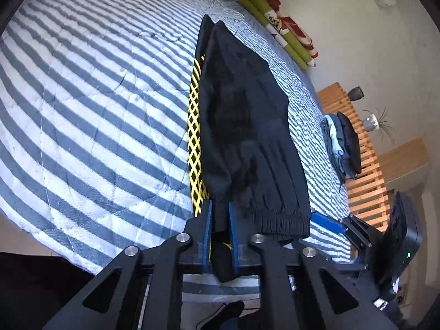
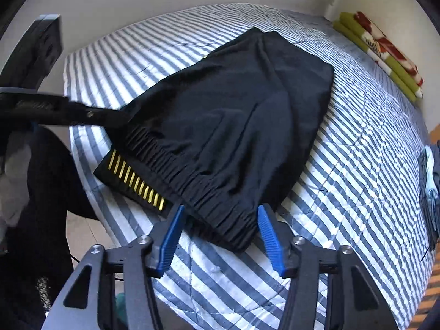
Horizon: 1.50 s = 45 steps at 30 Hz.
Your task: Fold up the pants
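The black pants (image 1: 242, 126) lie folded over on the blue-and-white striped bedspread (image 1: 90, 104), with a yellow lattice stripe (image 1: 194, 137) running down the side seam and the elastic waistband (image 2: 220, 206) towards the near edge of the bed. The left gripper (image 1: 220, 236) has its blue pads (image 1: 206, 236) drawn narrow, pinching a fold of black cloth at the waistband's corner; dark fabric hangs down between and below them. It tilts downward over the bed edge. In the right wrist view the right gripper (image 2: 220, 236) points steeply down, its blue pads (image 2: 268, 239) standing apart on either side of the waistband's other corner, with the cloth just ahead of the gap and neither pad pressing on it. A folded green, white and red blanket (image 1: 283, 27) lies along the far edge by the wall, and a pile of clothes (image 1: 342, 143) rests on a wooden slatted bench (image 1: 365, 176) beside the bed.
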Each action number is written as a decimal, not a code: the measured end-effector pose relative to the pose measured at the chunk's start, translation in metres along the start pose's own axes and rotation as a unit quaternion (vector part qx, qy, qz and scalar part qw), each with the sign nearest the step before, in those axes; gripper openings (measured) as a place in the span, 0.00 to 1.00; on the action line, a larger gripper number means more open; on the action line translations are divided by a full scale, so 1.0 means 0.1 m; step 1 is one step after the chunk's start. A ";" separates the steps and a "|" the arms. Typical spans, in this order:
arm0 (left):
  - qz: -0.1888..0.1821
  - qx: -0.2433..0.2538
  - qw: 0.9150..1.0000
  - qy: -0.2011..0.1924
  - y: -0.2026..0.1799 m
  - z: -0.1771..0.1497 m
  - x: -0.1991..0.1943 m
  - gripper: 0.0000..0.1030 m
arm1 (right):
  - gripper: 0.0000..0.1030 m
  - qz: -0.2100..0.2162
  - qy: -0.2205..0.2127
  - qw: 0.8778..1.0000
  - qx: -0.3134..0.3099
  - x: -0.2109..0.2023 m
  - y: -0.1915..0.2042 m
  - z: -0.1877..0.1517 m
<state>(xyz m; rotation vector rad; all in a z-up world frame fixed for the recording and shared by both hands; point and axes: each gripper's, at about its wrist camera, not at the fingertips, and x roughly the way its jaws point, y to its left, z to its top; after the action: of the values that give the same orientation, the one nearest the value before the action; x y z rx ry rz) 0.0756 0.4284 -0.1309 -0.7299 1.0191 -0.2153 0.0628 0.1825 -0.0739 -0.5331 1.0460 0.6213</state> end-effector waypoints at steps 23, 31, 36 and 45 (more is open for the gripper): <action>-0.009 -0.005 1.000 0.018 -0.16 -0.45 -0.12 0.09 | 0.12 -0.087 0.001 0.996 -0.037 0.06 -0.06 -0.28; 0.009 0.011 1.000 0.028 -0.19 -0.36 -0.15 0.22 | 0.18 -0.033 0.027 0.999 0.001 0.19 -0.22 -0.26; 0.036 0.048 0.998 -0.013 -0.32 0.19 -0.30 0.32 | 0.29 0.061 -0.014 0.995 0.083 -0.19 -0.57 -0.19; 0.094 0.110 0.989 -0.009 -0.63 1.21 0.33 0.32 | 0.32 0.189 -0.043 0.968 0.160 -0.55 -1.17 0.25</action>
<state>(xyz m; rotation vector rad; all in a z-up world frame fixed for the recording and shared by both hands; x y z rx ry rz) 0.2044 0.4200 -0.0756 -0.4316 1.0213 -0.1547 0.1392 0.1043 -0.0012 -0.0196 1.1469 0.7826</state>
